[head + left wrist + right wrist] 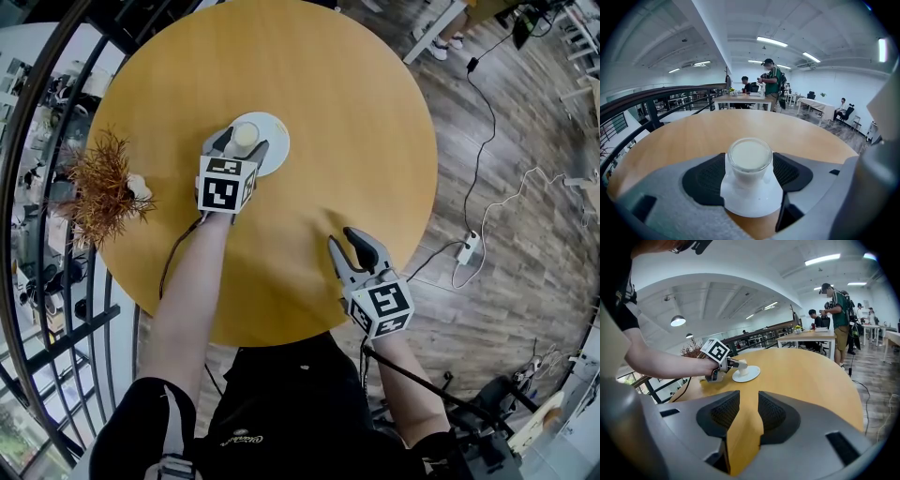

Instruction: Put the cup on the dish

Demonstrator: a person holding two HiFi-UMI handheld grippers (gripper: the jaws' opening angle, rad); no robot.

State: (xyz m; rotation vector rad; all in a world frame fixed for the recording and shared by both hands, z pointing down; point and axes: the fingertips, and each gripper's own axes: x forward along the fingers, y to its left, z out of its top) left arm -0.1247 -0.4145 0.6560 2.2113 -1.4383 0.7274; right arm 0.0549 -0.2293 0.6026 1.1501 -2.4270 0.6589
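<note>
Cup (pixel 246 136): small, pale, upright at the centre of the white dish (pixel 277 131), which sits on the round wooden table (pixel 356 141) towards its far left.

Left gripper (pixel 242 142): jaws spread wide, one on each side of the cup. The black ribbed pads (pixel 705 178) lie just beside its wall, and no squeeze on it is visible.

Right gripper (pixel 342 242): near the table's front edge, well apart from the dish. Its jaws are parted by a narrow gap and hold nothing; bare tabletop shows between them.

Markings: each gripper's cube (pixel 225 185) carries black-and-white square codes. The print on the person's dark shirt (pixel 272 403) is too small to read.

A dried plant (pixel 103 187) stands at the table's left edge.
</note>
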